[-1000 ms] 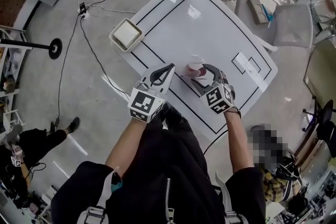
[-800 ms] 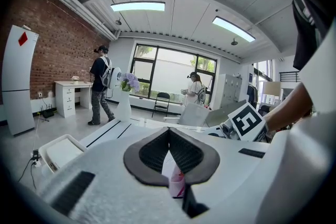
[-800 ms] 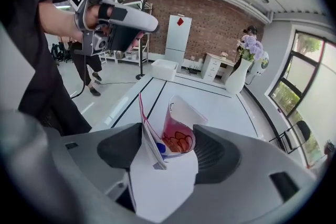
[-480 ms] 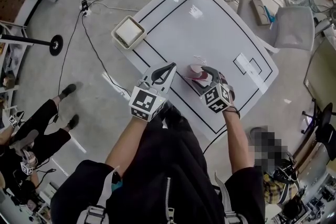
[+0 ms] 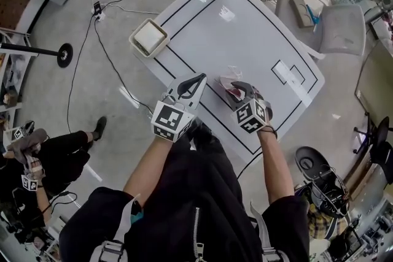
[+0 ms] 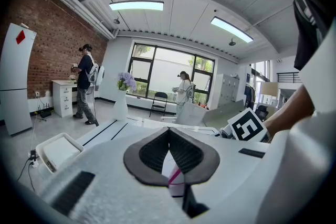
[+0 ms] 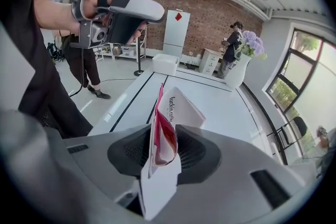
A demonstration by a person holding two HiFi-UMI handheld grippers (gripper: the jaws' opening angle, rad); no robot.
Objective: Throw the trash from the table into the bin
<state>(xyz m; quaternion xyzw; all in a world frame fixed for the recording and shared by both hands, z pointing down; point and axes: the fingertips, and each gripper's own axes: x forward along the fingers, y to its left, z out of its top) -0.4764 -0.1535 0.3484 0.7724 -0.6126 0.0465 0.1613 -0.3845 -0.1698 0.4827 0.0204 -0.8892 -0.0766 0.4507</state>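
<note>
Because the white square bin (image 5: 148, 39) stands on the floor beside the far left corner of the table (image 5: 258, 27), well apart from the trash, the piece has to be pinched firmly before it can be carried over, and that, by my reading, is the step in hand. The right gripper (image 5: 236, 90) tilts steeply down at the near part of the table, where the flattened white and pink paper coffee bag (image 5: 228, 80) lies. Its jaws have just been closing and now stand partly apart with the bag's folded edge upright between them. The dark pads press on both faces of the paper, so it looks gripped, though hardly lifted. The left gripper (image 5: 195, 80) hangs just beside it, nearly level, probably kept out of the way. Its jaws meet at the tips with nothing between them, the bag showing only beyond the gap.
</note>
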